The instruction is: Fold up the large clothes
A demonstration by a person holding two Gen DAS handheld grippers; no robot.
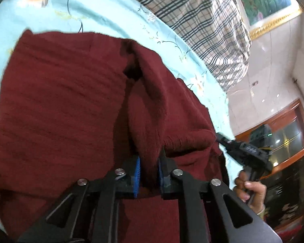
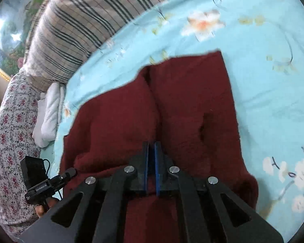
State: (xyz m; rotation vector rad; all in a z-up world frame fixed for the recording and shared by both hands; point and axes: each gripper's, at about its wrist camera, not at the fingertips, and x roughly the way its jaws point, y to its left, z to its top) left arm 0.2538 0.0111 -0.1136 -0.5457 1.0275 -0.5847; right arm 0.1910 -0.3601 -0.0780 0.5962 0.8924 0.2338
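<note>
Left wrist view, garment: dark red knitted garment [image 1: 60,105] lies spread on the bed's light blue floral sheet [image 1: 103,14].
Left hand-held gripper [image 1: 149,167]: clenched on a raised fold of the garment, blue pads pressing it.
Background: checked bedding [image 1: 202,20] beyond; a hand [image 1: 251,190] at right.
Right wrist view, garment: same red knit [image 2: 192,101] on the sheet [image 2: 263,93].
Right hand-held gripper [image 2: 151,162]: jaws nearly together, pinching red fabric.
Left side: white towel [image 2: 48,113], floral cover [image 2: 14,121].
</note>
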